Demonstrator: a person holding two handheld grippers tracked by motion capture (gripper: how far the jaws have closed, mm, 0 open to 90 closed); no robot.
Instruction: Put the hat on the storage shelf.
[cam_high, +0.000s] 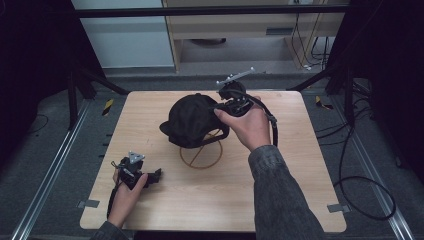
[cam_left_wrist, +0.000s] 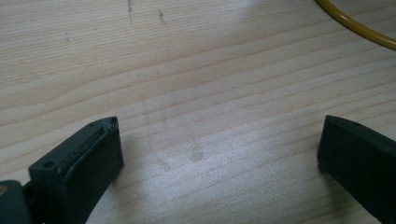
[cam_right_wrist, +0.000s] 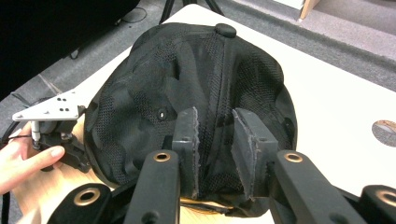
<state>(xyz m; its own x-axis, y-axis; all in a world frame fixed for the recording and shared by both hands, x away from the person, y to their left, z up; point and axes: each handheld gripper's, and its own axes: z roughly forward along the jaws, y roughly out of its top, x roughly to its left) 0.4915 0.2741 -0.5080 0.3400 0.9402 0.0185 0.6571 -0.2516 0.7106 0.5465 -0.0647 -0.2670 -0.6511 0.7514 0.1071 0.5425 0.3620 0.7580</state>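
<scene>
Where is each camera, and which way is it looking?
High view: sits above the person's side, looking forward and down on the table; both forearms, hands and grippers show.
Left gripper view: rides the left gripper, looking down at bare wood between its open jaws.
Right gripper view: rides the right gripper, looking over the black cap its jaws pinch; the left hand shows farther off.
Shared: the high and right gripper views both show the cap; the yellow wire stand shows in the high and left gripper views.

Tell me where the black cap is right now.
In the high view, the black cap sits mid-table atop the yellow wire stand, with the right tongs pinching its right edge.
</scene>
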